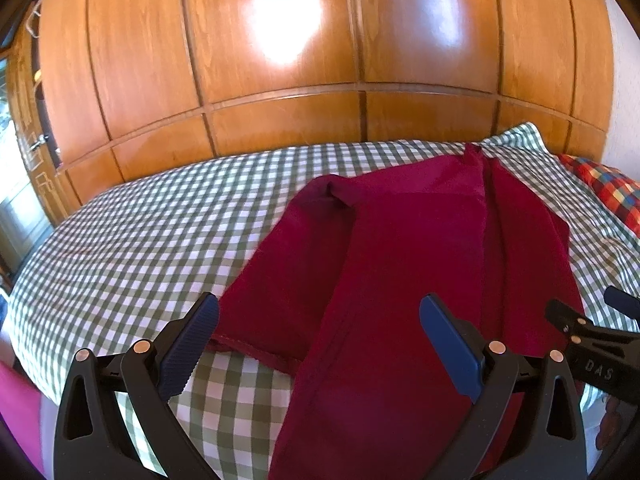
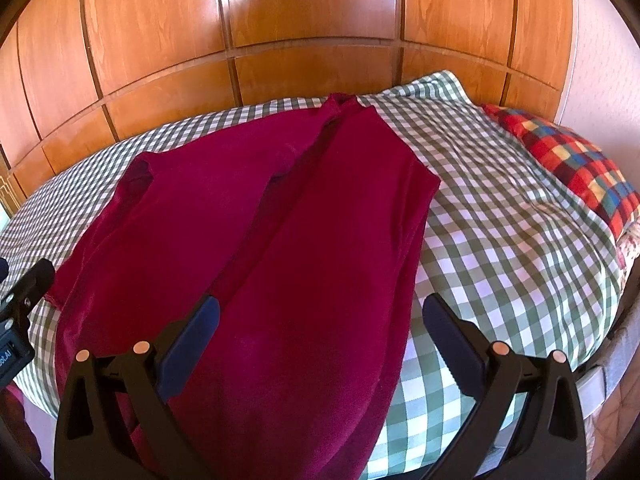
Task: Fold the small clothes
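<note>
A dark red garment (image 1: 400, 264) lies spread on a bed with a green-and-white checked cover (image 1: 132, 232); its sides are folded in towards the middle and its near end hangs over the bed's front edge. In the left wrist view my left gripper (image 1: 318, 344) hovers open above the garment's near left part, with nothing between its blue pads (image 1: 188, 352). In the right wrist view the same garment (image 2: 280, 248) fills the centre, and my right gripper (image 2: 320, 340) hovers open over its near right edge, holding nothing. The other gripper shows at the frame edge (image 1: 588, 344) (image 2: 20, 312).
A glossy wooden wardrobe (image 1: 280, 60) runs along the far side of the bed. A red, blue and yellow checked pillow (image 2: 568, 160) lies at the bed's right end. The checked cover (image 2: 500, 220) is bare to the garment's left and right. A window shows at far left (image 1: 12, 168).
</note>
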`<state>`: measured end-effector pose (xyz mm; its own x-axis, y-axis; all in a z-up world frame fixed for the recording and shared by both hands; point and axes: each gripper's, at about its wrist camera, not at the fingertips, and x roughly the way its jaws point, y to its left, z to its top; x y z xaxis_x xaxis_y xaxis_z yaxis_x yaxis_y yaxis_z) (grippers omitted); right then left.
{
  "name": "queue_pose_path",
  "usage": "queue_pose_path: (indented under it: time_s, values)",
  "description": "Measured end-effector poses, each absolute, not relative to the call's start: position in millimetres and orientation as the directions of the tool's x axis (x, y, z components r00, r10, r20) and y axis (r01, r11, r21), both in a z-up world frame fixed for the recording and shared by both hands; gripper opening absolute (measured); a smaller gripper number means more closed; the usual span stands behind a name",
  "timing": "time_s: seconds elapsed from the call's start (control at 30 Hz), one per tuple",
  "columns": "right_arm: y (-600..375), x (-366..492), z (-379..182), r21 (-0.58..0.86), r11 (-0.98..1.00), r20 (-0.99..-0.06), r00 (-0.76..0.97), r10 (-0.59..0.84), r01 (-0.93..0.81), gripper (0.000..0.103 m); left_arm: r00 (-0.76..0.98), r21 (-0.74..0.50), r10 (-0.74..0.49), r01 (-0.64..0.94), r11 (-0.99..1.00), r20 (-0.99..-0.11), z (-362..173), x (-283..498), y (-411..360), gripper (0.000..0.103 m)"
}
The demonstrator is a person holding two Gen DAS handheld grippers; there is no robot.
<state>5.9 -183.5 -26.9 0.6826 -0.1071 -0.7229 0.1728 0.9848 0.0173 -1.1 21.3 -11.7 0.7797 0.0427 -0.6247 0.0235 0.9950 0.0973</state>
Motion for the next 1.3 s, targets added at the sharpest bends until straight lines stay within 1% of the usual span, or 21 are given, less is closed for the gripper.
queue_pose_path:
  time_s: [0.1,0.23,0.3,0.33,0.37,0.4,0.47,0.57,0.6,0.67,0.7,0.77,0.83,0.9,0.93,0.97,1.0,1.03,1.07,1.17,1.3]
  values:
    - [-191,5,-26,0.020,0.983,-0.724,0.681,-0.110,0.181,0.101,0.774,0.101,0.005,0.075,0.992,-0.634,-14,-1,17,0.099]
    - [-212,5,-26,0.045,0.975,-0.737,0.666,-0.115,0.218,0.101,0.747,0.098,-0.110,0.228,0.969,-0.656,-20,-7,7,0.099]
    - [-225,3,-24,0.078,0.971,-0.736,0.670,-0.097,0.226,0.101,0.728,0.128,-0.160,0.323,0.938,-0.666,-28,-15,-1,0.097]
    - [-229,3,-23,0.090,0.970,-0.735,0.672,-0.089,0.227,0.100,0.710,0.142,-0.185,0.374,0.916,-0.680,-33,-20,-6,0.091]
    - [-232,2,-22,0.098,0.969,-0.735,0.672,-0.084,0.228,0.096,0.688,0.151,-0.207,0.421,0.894,-0.696,-39,-24,-11,0.083]
    - [-235,3,-21,0.108,0.969,-0.737,0.672,-0.073,0.224,0.092,0.663,0.159,-0.223,0.465,0.871,-0.715,-46,-29,-17,0.082]
    - [-237,5,-21,0.133,0.969,-0.745,0.666,-0.042,0.209,0.071,0.634,0.182,-0.228,0.513,0.839,-0.739,-59,-34,-25,0.077]
    - [-232,10,-23,0.154,0.974,-0.748,0.663,0.005,0.166,0.059,0.620,0.211,-0.217,0.542,0.814,-0.754,-72,-43,-31,0.068]
    - [-227,13,-24,0.160,0.977,-0.751,0.660,0.027,0.142,0.058,0.619,0.209,-0.223,0.546,0.811,-0.753,-73,-44,-30,0.065]
    - [-218,19,-27,0.170,0.980,-0.758,0.649,0.064,0.101,0.056,0.611,0.198,-0.227,0.548,0.813,-0.759,-74,-43,-27,0.043]
    - [-211,23,-29,0.164,0.984,-0.762,0.643,0.078,0.075,0.056,0.599,0.186,-0.231,0.552,0.813,-0.767,-75,-42,-25,0.040]
    - [-198,35,-37,0.130,0.991,-0.774,0.627,0.085,0.026,0.055,0.583,0.154,-0.257,0.561,0.813,-0.770,-74,-42,-18,0.019]
    - [-188,45,-46,0.107,0.994,-0.791,0.606,0.088,-0.005,0.056,0.578,0.134,-0.274,0.564,0.815,-0.769,-71,-40,-13,0.007]
    - [-179,53,-57,0.050,0.998,-0.804,0.592,0.059,-0.031,0.054,0.577,0.088,-0.301,0.549,0.831,-0.759,-64,-36,-7,0.006]
    - [-176,55,-60,0.013,0.999,-0.803,0.595,0.032,-0.037,0.045,0.580,0.061,-0.315,0.537,0.842,-0.752,-59,-33,-2,0.005]
    - [-177,56,-61,-0.007,0.999,-0.801,0.599,0.018,-0.038,0.032,0.587,0.030,-0.328,0.516,0.856,-0.740,-52,-28,4,0.005]
    - [-179,56,-60,-0.025,0.999,-0.796,0.605,0.003,-0.037,0.023,0.595,0.007,-0.336,0.498,0.867,-0.730,-46,-24,9,0.005]
    - [-184,55,-57,-0.022,0.999,-0.795,0.607,0.005,-0.037,0.010,0.606,-0.021,-0.344,0.475,0.880,-0.717,-38,-17,17,0.005]
    - [-194,53,-49,0.011,0.999,-0.793,0.609,0.029,-0.034,0.007,0.618,-0.046,-0.351,0.453,0.890,-0.704,-29,-10,24,0.004]
    - [-222,43,-26,0.046,0.999,-0.772,0.634,0.051,-0.024,0.006,0.671,-0.146,-0.368,0.365,0.920,-0.644,4,19,60,0.004]
    - [-270,36,13,0.009,0.999,-0.725,0.688,-0.028,0.050,0.006,0.737,-0.190,-0.309,0.244,0.951,-0.601,39,64,103,0.004]
